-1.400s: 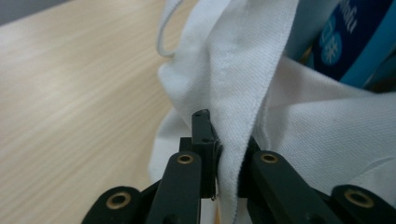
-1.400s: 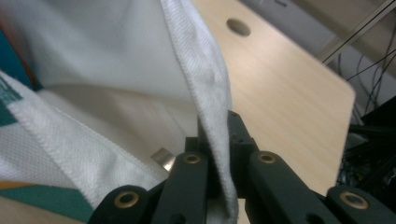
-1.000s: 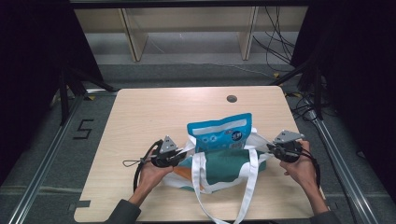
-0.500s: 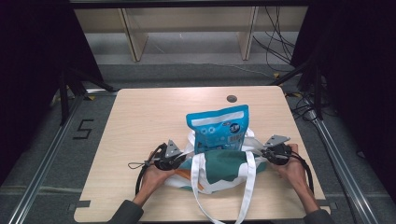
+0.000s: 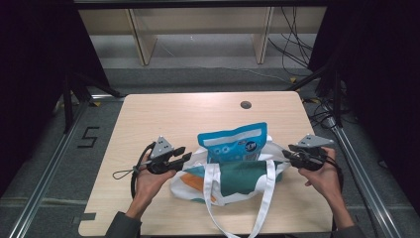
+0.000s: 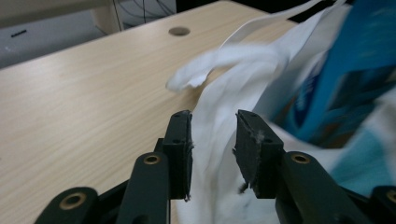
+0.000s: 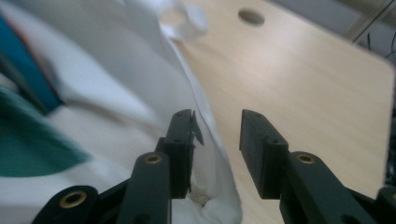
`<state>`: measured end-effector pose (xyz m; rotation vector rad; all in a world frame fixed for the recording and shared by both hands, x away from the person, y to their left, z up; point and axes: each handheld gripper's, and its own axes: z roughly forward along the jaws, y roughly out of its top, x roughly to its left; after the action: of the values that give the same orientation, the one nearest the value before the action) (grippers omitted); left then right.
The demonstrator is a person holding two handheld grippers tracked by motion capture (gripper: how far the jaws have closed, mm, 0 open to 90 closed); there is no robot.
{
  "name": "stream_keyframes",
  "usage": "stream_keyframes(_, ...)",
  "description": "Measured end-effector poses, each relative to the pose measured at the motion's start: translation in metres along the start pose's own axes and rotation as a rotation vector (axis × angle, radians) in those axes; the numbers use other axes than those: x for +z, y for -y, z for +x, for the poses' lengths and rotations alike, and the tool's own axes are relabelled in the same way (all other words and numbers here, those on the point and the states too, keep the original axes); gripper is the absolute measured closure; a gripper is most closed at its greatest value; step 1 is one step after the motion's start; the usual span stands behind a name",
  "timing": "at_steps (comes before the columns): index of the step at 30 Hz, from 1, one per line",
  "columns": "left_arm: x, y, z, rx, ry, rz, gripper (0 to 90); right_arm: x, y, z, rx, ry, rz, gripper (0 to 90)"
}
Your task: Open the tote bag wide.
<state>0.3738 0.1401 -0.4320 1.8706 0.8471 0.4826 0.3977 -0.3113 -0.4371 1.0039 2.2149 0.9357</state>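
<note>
One blue pouch (image 5: 236, 143) stands in one white tote bag (image 5: 233, 178) at the near middle of the counter (image 5: 163, 114), its printing too small to read. A "5" (image 5: 88, 137) marks the floor at left. The left gripper (image 6: 212, 140), jaws parted, straddles the bag's white cloth. The right gripper (image 7: 215, 140), jaws also parted, sits at the bag's other edge.

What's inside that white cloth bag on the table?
A blue snack packet stands in the tote bag, its top half sticking out of the opening. Its lower half is hidden by the cloth, and so is anything else that may lie deeper in the bag.
</note>
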Motion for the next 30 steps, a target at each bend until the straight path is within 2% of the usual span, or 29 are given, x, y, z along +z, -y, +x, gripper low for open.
stream_keyframes(1, 0.0, 0.0, 0.0, 0.0, 0.0, 0.0, 65.3, -0.009, -0.004, 0.003, 0.003, 0.0, -0.027, 64.9)
stream_keyframes(2, -0.004, -0.001, -0.004, -0.001, -0.004, -0.012, 65.3, -0.009, -0.004, 0.003, 0.003, 0.0, -0.027, 64.9)
stream_keyframes(3, -0.012, -0.003, -0.009, -0.008, 0.007, -0.034, 66.7, -0.025, -0.012, 0.005, -0.01, -0.026, -0.055, 64.8)
stream_keyframes(5, -0.015, -0.005, -0.015, -0.037, 0.052, -0.064, 70.3, -0.037, -0.017, 0.012, -0.008, -0.067, -0.096, 67.4)
stream_keyframes(6, -0.015, -0.005, -0.015, -0.037, 0.052, -0.064, 71.2, -0.037, -0.017, 0.012, -0.008, -0.067, -0.096, 67.4)
stream_keyframes(7, -0.013, -0.006, -0.024, -0.048, 0.093, -0.072, 71.2, -0.044, -0.022, 0.024, -0.011, -0.138, -0.122, 70.5)
stream_keyframes(8, -0.011, -0.006, -0.029, -0.058, 0.105, -0.07, 71.1, -0.045, -0.024, 0.029, -0.035, -0.169, -0.123, 71.0)
stream_keyframes(10, -0.004, -0.003, -0.036, -0.076, 0.157, -0.064, 71.1, -0.045, -0.028, 0.043, -0.049, -0.243, -0.118, 71.9)
stream_keyframes(11, -0.001, -0.002, -0.039, -0.07, 0.17, -0.055, 71.2, -0.043, -0.029, 0.05, -0.066, -0.274, -0.132, 73.9)
stream_keyframes(12, -0.001, -0.002, -0.039, -0.07, 0.17, -0.055, 71.8, -0.043, -0.029, 0.05, -0.066, -0.274, -0.132, 73.9)
stream_keyframes(13, 0.001, 0.0, -0.043, -0.062, 0.172, -0.04, 71.8, -0.043, -0.031, 0.055, -0.099, -0.301, -0.128, 76.7)
stream_keyframes(14, 0.004, 0.003, -0.045, -0.036, 0.18, -0.03, 74.5, -0.042, -0.033, 0.061, -0.12, -0.325, -0.132, 82.4)
stream_keyframes(15, 0.008, 0.009, -0.047, -0.047, 0.181, -0.009, 75.3, -0.043, -0.034, 0.067, -0.144, -0.335, -0.125, 86.1)
stream_keyframes(16, 0.011, 0.012, -0.047, -0.046, 0.187, -0.001, 76.5, -0.039, -0.034, 0.077, -0.173, -0.369, -0.11, 87.8)
stream_keyframes(17, 0.013, 0.015, -0.046, -0.056, 0.195, 0.004, 78.1, -0.032, -0.033, 0.087, -0.21, -0.389, -0.074, 89.2)
stream_keyframes(18, 0.017, 0.018, -0.046, -0.06, 0.206, 0.008, 78.1, -0.032, -0.033, 0.087, -0.21, -0.389, -0.074, 89.2)
stream_keyframes(20, 0.024, 0.028, -0.047, -0.076, 0.212, 0.037, 78.7, -0.016, -0.028, 0.1, -0.256, -0.395, -0.015, 90.0)
stream_keyframes(21, 0.029, 0.034, -0.049, -0.083, 0.225, 0.049, 79.3, -0.01, -0.025, 0.103, -0.246, -0.389, 0.02, 90.0)
stream_keyframes(22, 0.031, 0.038, -0.051, -0.085, 0.222, 0.061, 80.1, -0.003, -0.021, 0.107, -0.245, -0.389, 0.054, 90.0)
stream_keyframes(24, 0.036, 0.046, -0.055, -0.075, 0.226, 0.097, 80.9, 0.01, -0.012, 0.114, -0.243, -0.41, 0.087, 90.0)
stream_keyframes(25, 0.038, 0.05, -0.056, -0.072, 0.227, 0.102, 81.4, 0.017, -0.005, 0.12, -0.249, -0.414, 0.133, 90.0)
stream_keyframes(26, 0.038, 0.053, -0.058, -0.072, 0.222, 0.107, 81.9, 0.022, -0.001, 0.123, -0.251, -0.406, 0.155, 90.0)
stream_keyframes(27, 0.039, 0.056, -0.057, -0.042, 0.219, 0.134, 81.9, 0.022, -0.001, 0.123, -0.251, -0.406, 0.155, 90.0)
stream_keyframes(28, 0.041, 0.059, -0.059, -0.046, 0.224, 0.137, 82.0, 0.025, 0.003, 0.125, -0.239, -0.388, 0.177, 90.0)
stream_keyframes(29, 0.043, 0.063, -0.059, -0.03, 0.221, 0.151, 81.9, 0.028, 0.005, 0.126, -0.24, -0.41, 0.166, 90.0)
stream_keyframes(30, 0.044, 0.065, -0.059, -0.015, 0.216, 0.174, 81.9, 0.028, 0.005, 0.127, -0.231, -0.404, 0.167, 90.0)
